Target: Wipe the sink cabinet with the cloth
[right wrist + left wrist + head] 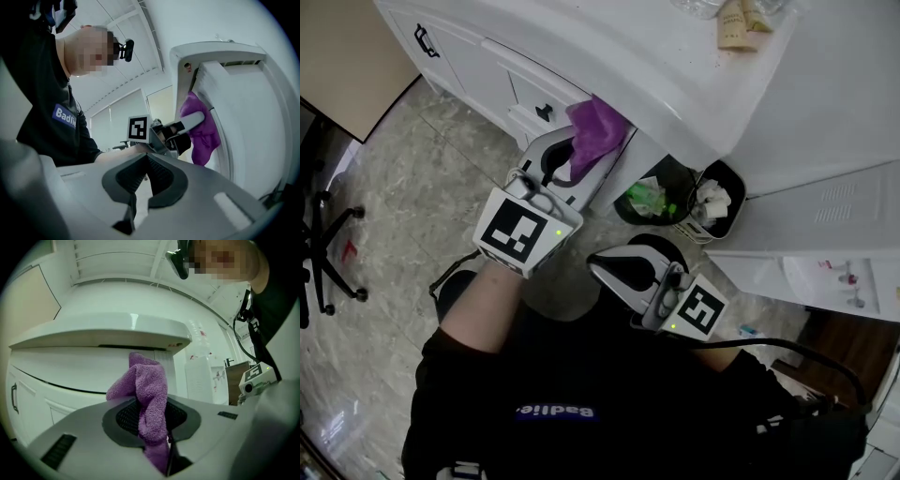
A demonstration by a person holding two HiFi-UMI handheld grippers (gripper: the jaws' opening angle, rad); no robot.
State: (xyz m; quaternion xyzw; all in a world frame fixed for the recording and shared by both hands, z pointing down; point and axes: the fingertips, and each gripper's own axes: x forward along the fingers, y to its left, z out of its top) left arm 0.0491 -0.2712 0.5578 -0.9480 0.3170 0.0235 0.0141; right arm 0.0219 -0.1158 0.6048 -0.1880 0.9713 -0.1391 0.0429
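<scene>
A purple cloth (596,129) is pressed against the end panel of the white sink cabinet (478,66), just under the countertop's overhang. My left gripper (570,157) is shut on the cloth. In the left gripper view the cloth (149,390) rises from between the closed jaws of this gripper (157,432), with the cabinet (70,373) right behind it. My right gripper (623,267) hangs lower and nearer to me, shut and holding nothing. The right gripper view looks past its closed jaws (147,180) to the cloth (202,131), the left gripper (180,129) and the cabinet side (248,117).
Two black waste bins (656,192) (719,202) with rubbish stand on the floor just right of the cabinet's end. A white appliance (834,206) lies beyond them. Bottles (736,23) stand on the countertop. An office chair base (323,248) is at the left.
</scene>
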